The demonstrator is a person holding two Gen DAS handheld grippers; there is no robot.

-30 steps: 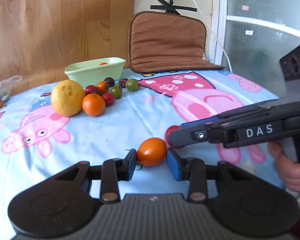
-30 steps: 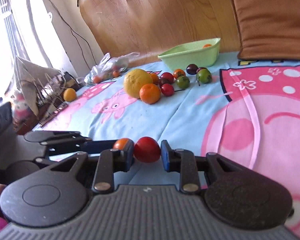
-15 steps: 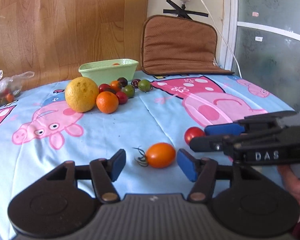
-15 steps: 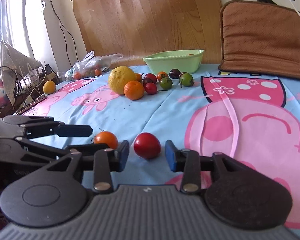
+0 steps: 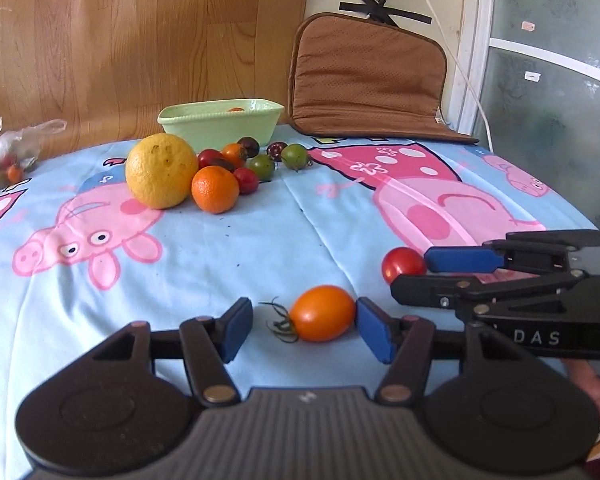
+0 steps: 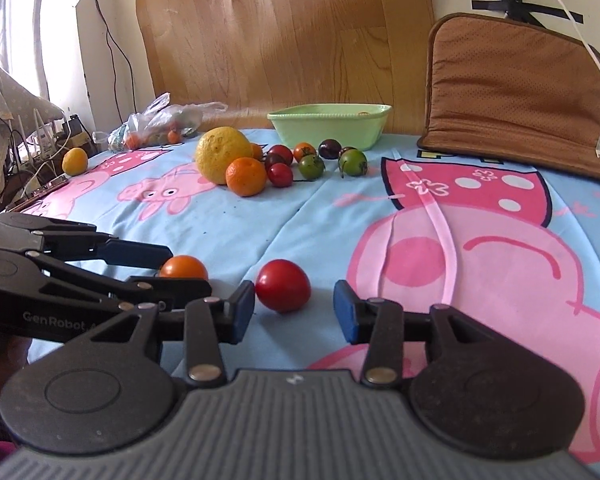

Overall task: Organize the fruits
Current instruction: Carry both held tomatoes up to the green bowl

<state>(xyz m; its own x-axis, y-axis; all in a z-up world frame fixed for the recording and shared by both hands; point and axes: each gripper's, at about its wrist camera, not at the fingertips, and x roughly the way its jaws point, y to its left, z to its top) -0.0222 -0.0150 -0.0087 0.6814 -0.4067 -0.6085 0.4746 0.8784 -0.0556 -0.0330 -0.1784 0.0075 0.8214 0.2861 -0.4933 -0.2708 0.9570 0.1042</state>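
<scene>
An orange tomato point(image 5: 320, 318) with a green stem lies on the pig-print cloth point(image 5: 260, 232) between the fingers of my left gripper point(image 5: 304, 330). That gripper is open; the tomato is beside the right pad and apart from the left one. A red tomato point(image 6: 283, 285) rests on the cloth between the fingers of my right gripper point(image 6: 294, 314), which is open too, with a gap on each side. The two grippers sit side by side near the front edge; the right gripper point(image 5: 424, 276) shows in the left wrist view, and the left gripper point(image 6: 188, 269) in the right wrist view.
At the back stand a green dish point(image 5: 220, 120) with one small fruit inside, a big yellow citrus point(image 5: 162, 170), an orange point(image 5: 215, 189) and several small tomatoes point(image 5: 262, 166). A brown cushion point(image 5: 364, 80) leans back right. A plastic bag of fruit point(image 6: 160, 124) and a yellow fruit point(image 6: 75, 161) lie far left.
Both grippers have opened and let go of their tomatoes, which now lie on the cloth. The hands have rolled a little and stayed in place.
</scene>
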